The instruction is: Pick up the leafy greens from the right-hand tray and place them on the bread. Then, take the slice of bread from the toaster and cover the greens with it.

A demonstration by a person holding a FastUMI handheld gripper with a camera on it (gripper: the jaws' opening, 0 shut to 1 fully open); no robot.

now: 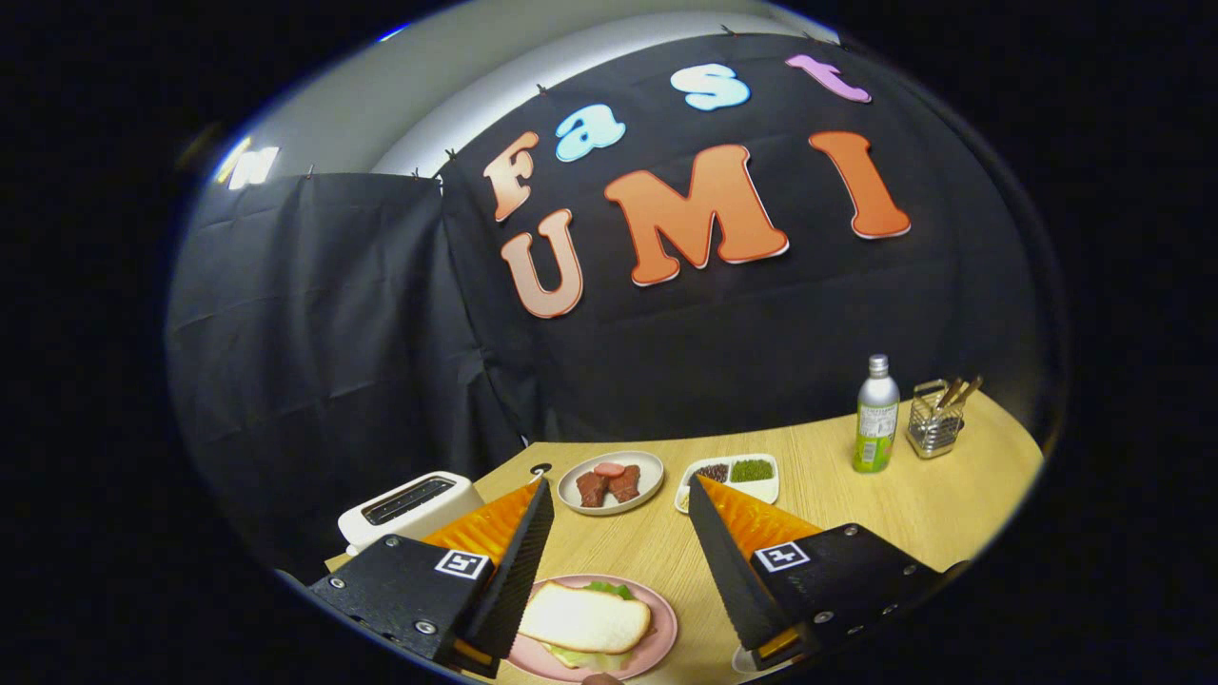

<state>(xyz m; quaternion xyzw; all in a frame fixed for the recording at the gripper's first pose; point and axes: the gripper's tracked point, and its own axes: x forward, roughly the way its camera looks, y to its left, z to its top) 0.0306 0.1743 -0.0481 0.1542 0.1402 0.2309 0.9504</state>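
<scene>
With the tongs (618,561) spread apart and gripping nothing, the pale soft bread slice (584,618) lies between them atop green leafy greens (609,589) on the pink round plate (658,639); it likely crushes easily, so grip its edges lightly.

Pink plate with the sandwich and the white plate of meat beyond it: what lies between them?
Bare wooden tabletop, seen in the gripper view between the pink plate and the white plate. The gripper hangs open above that stretch.
</scene>
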